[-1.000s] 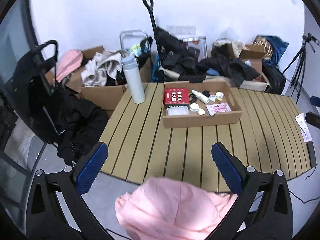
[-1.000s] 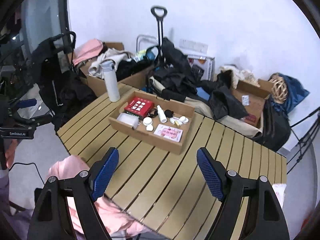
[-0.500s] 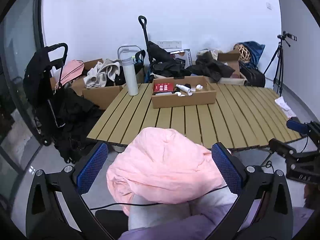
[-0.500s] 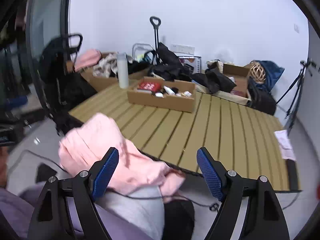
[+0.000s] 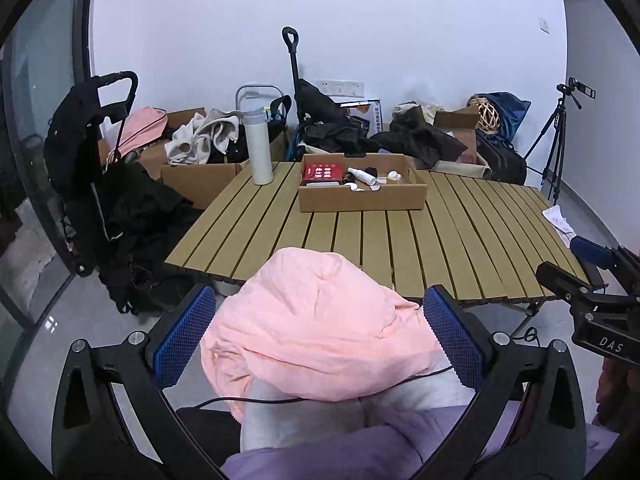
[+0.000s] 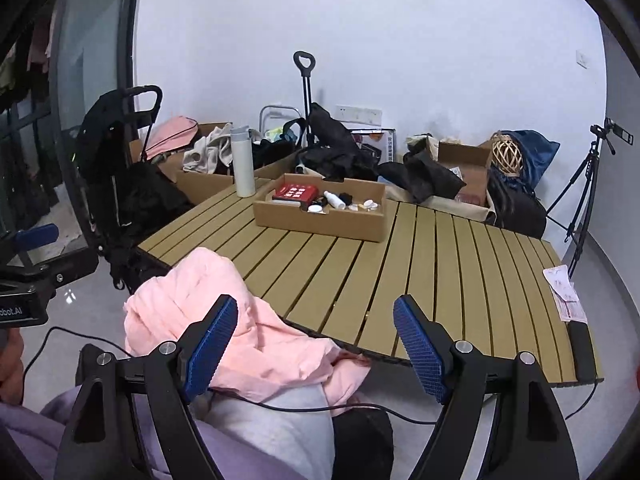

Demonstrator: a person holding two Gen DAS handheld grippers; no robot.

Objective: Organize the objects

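While your left gripper point(image 5: 318, 332) spreads wide over the pink garment point(image 5: 320, 320) on your lap, it grips nothing. Your right gripper point(image 6: 316, 344) gapes equally wide, empty, short of the cardboard tray point(image 6: 320, 222) on the slatted table point(image 6: 440, 272).

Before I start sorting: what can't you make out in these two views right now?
- Cardboard tray: left wrist view, its front wall hides the lower contents.
- Small white items: right wrist view, too small to identify.
- Pink cloth: left wrist view, its lower part is hidden behind my legs.
- Paper: right wrist view, print is too small to read.
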